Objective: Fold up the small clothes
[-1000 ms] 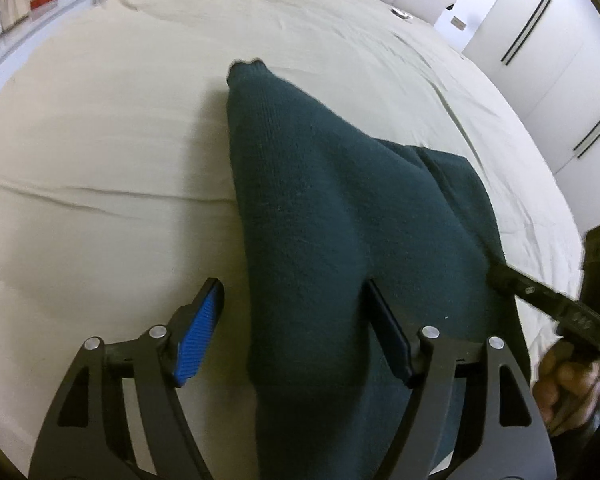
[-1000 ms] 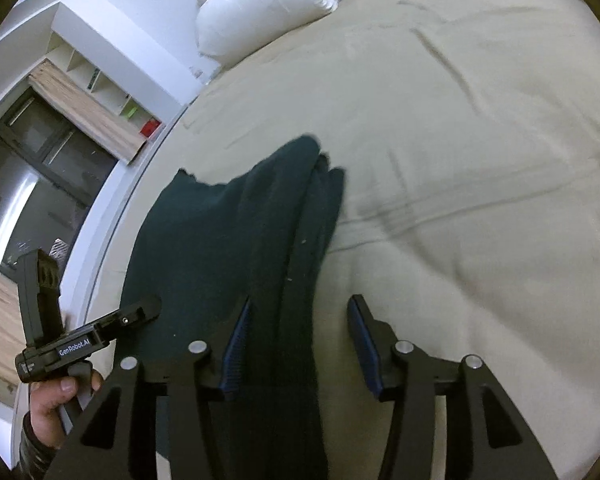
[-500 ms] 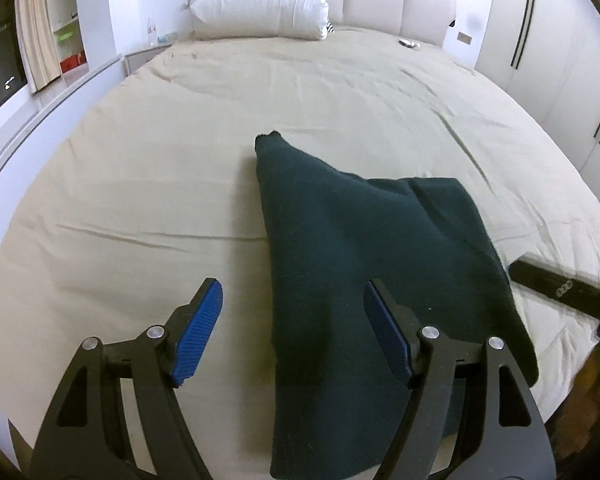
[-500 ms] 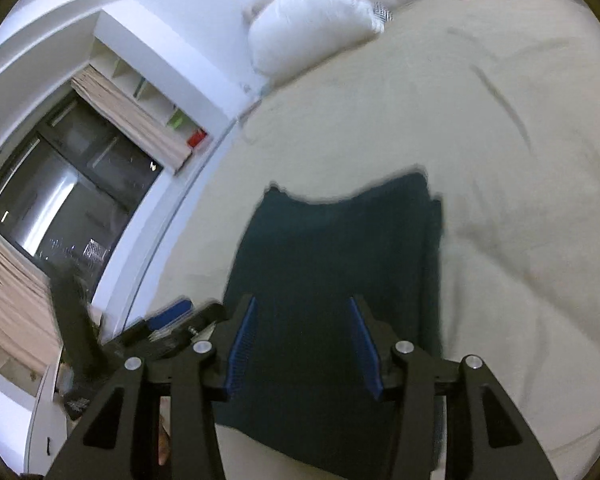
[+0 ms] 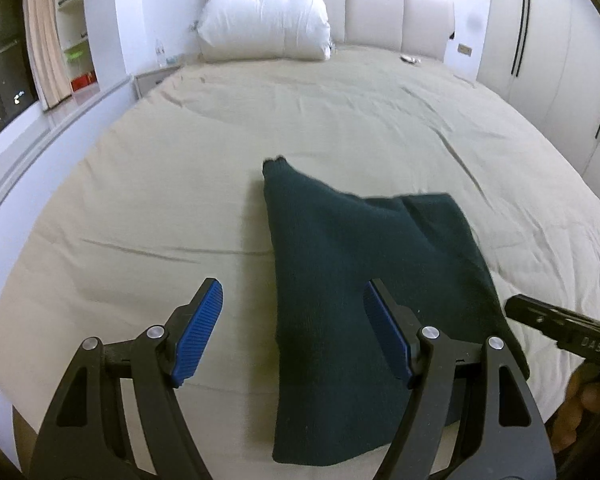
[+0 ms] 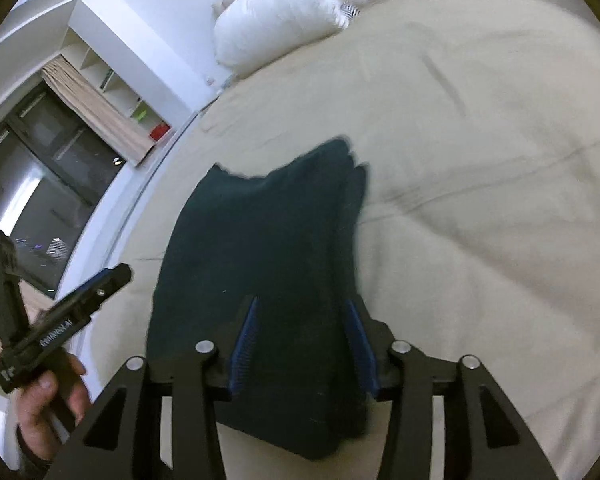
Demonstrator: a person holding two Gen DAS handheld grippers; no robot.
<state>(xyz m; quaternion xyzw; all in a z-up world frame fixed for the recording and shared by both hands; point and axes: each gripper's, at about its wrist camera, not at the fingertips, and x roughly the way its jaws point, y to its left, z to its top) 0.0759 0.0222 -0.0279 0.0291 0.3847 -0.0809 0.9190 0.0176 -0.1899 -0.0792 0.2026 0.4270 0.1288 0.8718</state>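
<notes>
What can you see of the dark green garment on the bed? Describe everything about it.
The dark green garment is a knitted-looking piece, folded into a rough rectangle with one narrow part poking out toward the pillow end. It lies flat on the beige bed cover, layered edges stacked along one side. Nothing grips it; only the cover touches it.

folded garment (image 5: pixel 364 280) lies on the bed (image 5: pixel 140 184); pillow (image 5: pixel 264 20) at its head.

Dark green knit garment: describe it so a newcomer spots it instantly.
Start at the wide bed with the beige cover. Near its foot end lies the dark green knit garment, folded flat. It is the only dark thing there; the white pillow sits far off by the headboard.
</notes>
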